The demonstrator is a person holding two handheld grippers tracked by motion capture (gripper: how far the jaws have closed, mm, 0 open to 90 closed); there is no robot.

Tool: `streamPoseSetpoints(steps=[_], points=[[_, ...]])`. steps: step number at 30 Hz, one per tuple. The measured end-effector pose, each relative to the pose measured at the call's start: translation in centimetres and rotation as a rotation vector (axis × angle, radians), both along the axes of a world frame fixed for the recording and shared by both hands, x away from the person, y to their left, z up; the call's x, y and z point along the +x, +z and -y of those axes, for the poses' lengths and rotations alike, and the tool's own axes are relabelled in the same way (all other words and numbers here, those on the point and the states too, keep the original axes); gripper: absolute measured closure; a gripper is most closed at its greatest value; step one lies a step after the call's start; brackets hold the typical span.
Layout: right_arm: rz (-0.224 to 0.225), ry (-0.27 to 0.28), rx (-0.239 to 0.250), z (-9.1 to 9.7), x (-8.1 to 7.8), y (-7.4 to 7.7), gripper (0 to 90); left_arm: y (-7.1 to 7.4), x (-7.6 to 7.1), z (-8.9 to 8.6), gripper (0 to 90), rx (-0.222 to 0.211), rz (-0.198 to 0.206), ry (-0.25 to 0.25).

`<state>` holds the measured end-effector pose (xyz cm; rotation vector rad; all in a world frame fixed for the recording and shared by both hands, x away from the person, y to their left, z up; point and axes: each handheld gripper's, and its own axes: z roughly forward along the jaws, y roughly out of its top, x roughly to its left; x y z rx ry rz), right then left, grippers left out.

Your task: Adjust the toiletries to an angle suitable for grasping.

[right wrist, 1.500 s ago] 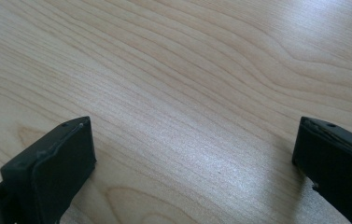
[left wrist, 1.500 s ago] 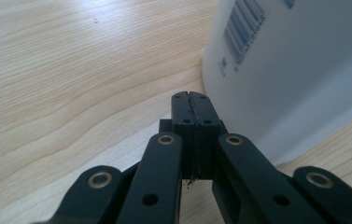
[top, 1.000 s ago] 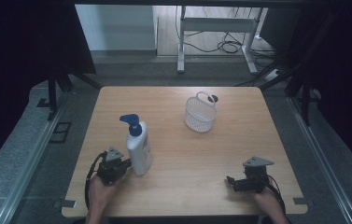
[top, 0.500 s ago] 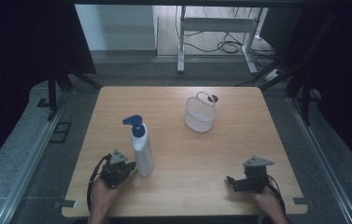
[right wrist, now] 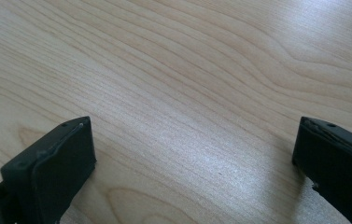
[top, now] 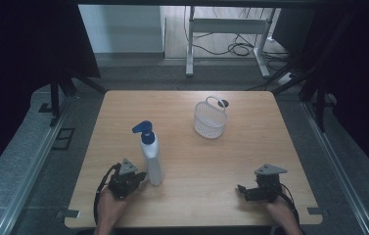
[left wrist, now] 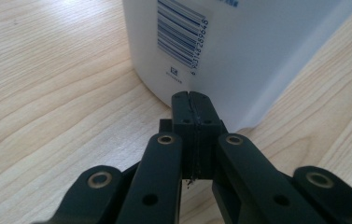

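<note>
Standing upright, bottle [top: 151, 155] touches closed left hand-held gripper [left wrist: 193, 100] tips; right hand-held gripper [right wrist: 192, 154] — open.

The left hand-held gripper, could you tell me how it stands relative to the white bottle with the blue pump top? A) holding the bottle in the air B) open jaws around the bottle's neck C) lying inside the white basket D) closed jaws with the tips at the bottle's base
D: in the left gripper view the left hand-held gripper has its jaws pressed together, tips at the foot of the white bottle, which stands on the table.
</note>
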<state>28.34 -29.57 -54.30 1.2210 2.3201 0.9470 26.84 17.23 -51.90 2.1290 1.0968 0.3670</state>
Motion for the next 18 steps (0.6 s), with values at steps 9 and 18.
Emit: streamPoseSetpoints(steps=[9, 18], points=[[-0.001, -0.001, 0.0, 0.0, 0.0, 0.0, 0.0, 0.1, -0.2, 0.8, 89.2, 0.003, 0.007, -0.025], [0.0, 0.0, 0.0, 0.0, 0.0, 0.0, 0.0, 0.1, -0.1, 1.6, 89.2, 0.008, 0.014, -0.044]])
